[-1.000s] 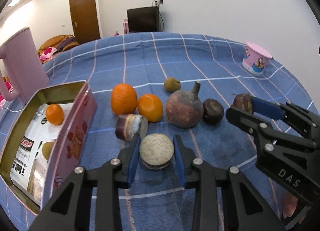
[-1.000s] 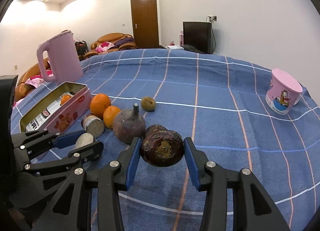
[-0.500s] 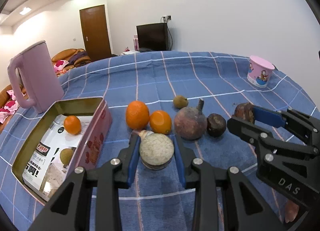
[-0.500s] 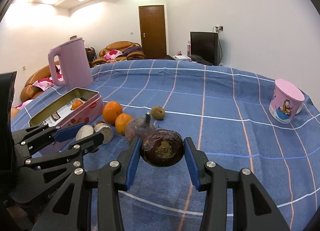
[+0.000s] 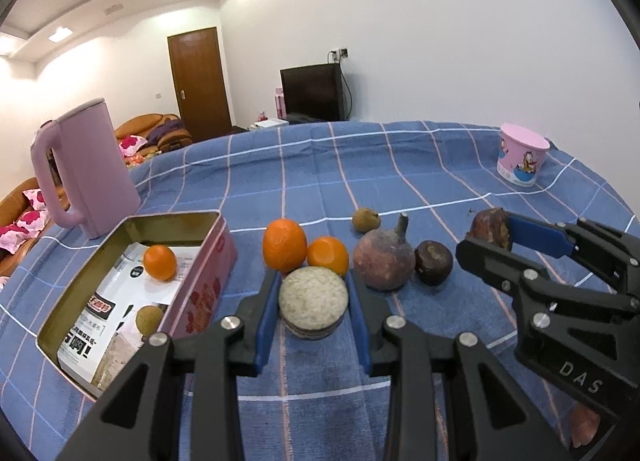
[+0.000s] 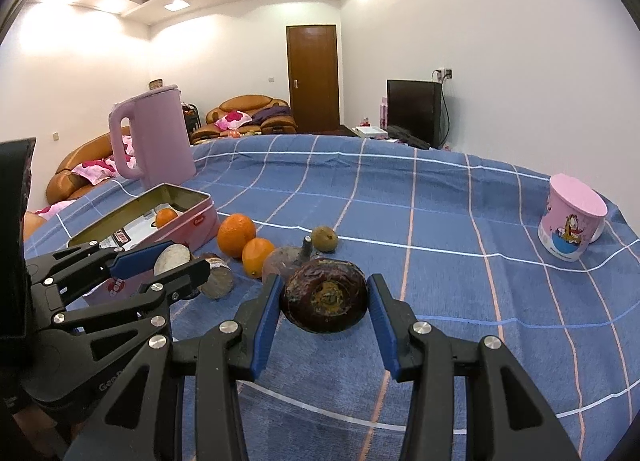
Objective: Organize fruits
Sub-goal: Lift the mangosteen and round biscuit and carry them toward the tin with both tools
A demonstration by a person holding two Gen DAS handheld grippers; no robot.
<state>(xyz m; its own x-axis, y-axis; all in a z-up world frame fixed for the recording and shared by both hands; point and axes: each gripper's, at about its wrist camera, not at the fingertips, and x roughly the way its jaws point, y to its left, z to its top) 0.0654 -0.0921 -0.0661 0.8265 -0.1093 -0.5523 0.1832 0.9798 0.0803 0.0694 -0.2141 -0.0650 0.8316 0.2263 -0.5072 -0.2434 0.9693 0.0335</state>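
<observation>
My left gripper clamps a round, pale cut fruit chunk; right gripper clamps a wrinkly dark purple fruit. Both feel-looking light, soft-ish, so squeeze across the middle.

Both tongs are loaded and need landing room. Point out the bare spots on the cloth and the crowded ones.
Free: the blue cloth between the fruit row and the pink cup, and the strip behind the small brown fruit. Crowded: the oranges, the stemmed fruit and the tin sit packed together.
</observation>
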